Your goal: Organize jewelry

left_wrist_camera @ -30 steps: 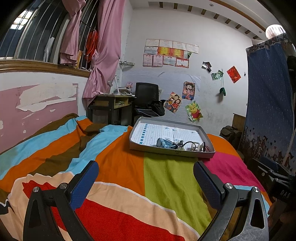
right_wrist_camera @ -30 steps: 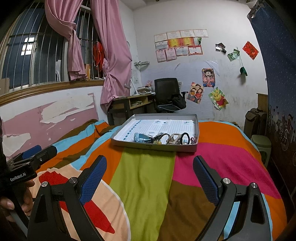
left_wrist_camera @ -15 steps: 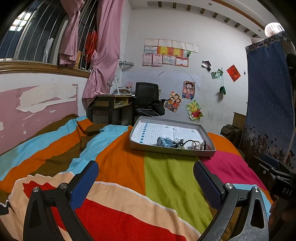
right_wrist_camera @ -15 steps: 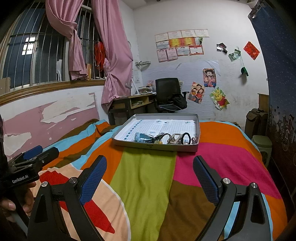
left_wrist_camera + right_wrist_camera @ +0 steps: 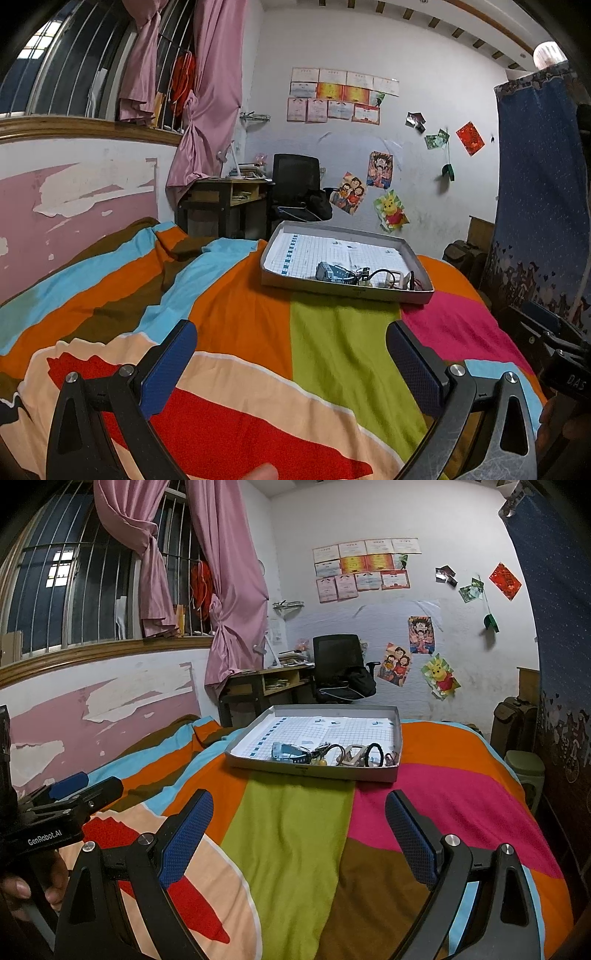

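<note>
A shallow grey box tray (image 5: 373,293) (image 5: 310,770) lined with gridded paper rests on the striped bedspread. Along its near wall lies a heap of jewelry (image 5: 364,275) (image 5: 332,755): a blue watch (image 5: 286,752), black rings or bands and a yellowish bead. My left gripper (image 5: 291,360) is open, hovering over the bed well short of the tray. My right gripper (image 5: 299,829) is open too, just as far back, with nothing between its blue pads. The right wrist view catches the left gripper at its left edge, held by a hand (image 5: 22,890).
The bedspread (image 5: 295,830) has orange, green, pink and red bands. Beyond the bed's far end stand a desk (image 5: 266,683) and a black office chair (image 5: 340,668). A pink curtain (image 5: 229,602) hangs by the barred window; a blue curtain (image 5: 539,206) hangs on the right.
Both views have shifted only slightly; the tray sits a touch nearer in each. Both grippers remain open.
</note>
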The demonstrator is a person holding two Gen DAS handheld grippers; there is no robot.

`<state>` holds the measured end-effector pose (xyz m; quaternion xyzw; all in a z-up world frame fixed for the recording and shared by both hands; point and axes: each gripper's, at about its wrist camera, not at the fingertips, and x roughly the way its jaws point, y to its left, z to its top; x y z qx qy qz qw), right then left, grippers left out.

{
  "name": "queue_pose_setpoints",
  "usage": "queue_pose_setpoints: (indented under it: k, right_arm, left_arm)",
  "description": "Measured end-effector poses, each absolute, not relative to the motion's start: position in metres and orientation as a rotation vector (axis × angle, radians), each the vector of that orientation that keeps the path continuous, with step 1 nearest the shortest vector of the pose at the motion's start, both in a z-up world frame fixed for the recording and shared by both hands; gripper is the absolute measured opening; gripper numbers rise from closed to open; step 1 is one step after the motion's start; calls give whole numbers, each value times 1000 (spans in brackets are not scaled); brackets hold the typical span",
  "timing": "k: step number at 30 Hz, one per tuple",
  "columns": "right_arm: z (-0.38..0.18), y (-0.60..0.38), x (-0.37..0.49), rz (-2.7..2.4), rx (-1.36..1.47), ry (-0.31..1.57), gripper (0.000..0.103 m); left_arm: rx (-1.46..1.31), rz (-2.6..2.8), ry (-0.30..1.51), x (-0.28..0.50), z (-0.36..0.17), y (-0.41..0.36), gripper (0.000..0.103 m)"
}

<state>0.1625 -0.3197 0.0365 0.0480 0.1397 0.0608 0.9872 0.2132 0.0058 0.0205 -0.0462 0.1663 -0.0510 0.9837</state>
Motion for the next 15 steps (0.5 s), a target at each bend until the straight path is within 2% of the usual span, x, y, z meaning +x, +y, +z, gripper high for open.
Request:
queue_pose_setpoints:
  k: [15]
  right_arm:
    - [40, -321, 161, 127, 102, 281, 92]
  left_arm:
    - [-88, -72, 351, 224, 13, 17, 103]
